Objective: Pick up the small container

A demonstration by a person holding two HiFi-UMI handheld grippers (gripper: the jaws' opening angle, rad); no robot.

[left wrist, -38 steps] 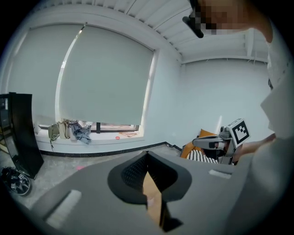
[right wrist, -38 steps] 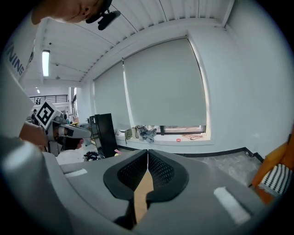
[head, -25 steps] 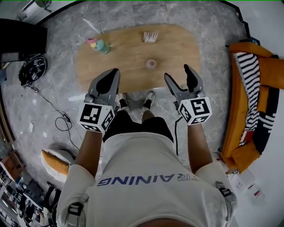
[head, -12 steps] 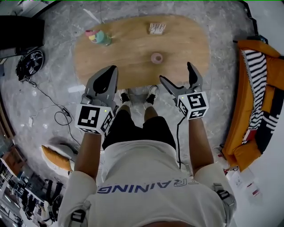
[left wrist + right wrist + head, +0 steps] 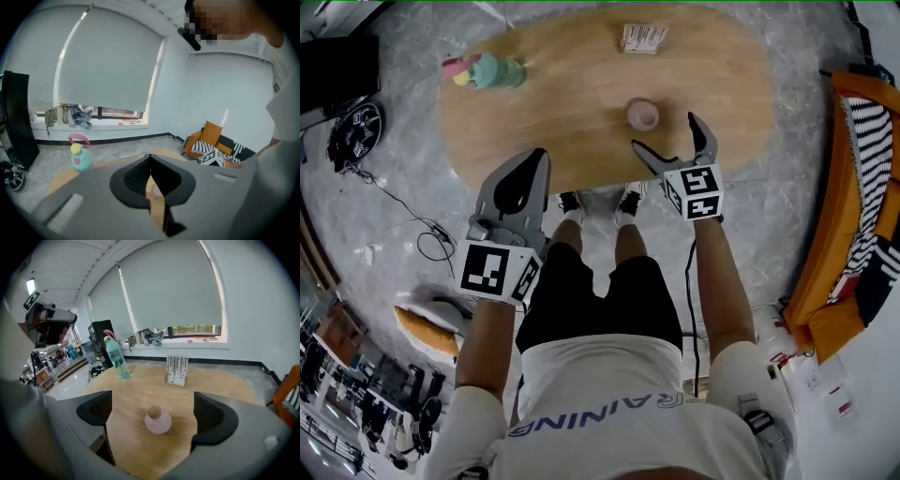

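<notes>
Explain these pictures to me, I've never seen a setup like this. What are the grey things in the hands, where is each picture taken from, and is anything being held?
A person stands at a wooden table with a two-jaw gripper in each hand. The cubes with square markers are part of the grippers. One picture comes from a camera on the person's head, looking steeply down. The other two come from cameras riding on the grippers, each looking along its own jaws. On the table are a small pink container, a teal bottle and a striped box. The right gripper has just been opening its jaws. They stand wide, and the container sits just ahead in the gap, untouched. The left gripper is shut and empty. Nothing is held.
</notes>
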